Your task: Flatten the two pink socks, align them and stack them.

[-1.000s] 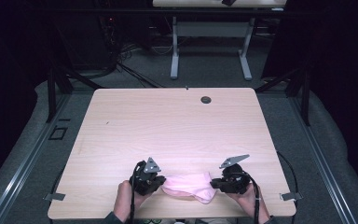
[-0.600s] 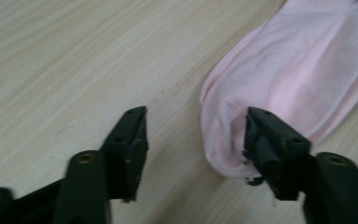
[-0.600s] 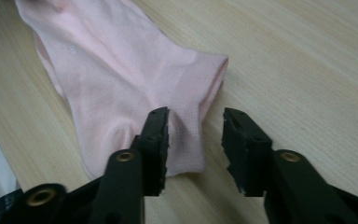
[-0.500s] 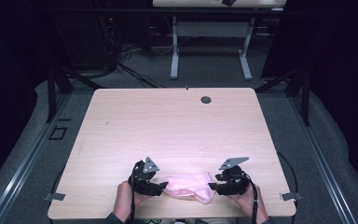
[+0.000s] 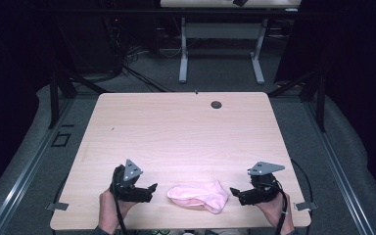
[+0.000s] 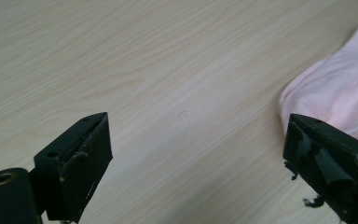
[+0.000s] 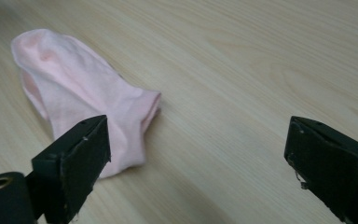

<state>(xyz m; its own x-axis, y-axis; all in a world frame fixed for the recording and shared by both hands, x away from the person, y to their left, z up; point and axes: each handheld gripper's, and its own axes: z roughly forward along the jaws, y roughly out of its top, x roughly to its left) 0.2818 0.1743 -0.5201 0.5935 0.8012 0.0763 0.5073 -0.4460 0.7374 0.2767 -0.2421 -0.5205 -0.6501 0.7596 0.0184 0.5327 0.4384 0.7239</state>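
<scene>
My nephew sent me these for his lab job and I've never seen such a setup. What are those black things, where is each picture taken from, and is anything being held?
A person sits at a wooden table and holds a hand tool with two black jaws in each hand: the left gripper and the right gripper. One picture looks down from above the table; the other two come from small cameras riding on each gripper, looking along its jaws. A pink sock lies between the grippers near the table's front edge. Both grippers' jaws have just been opening and stand apart, with nothing between them, so the sock lies free.
</scene>
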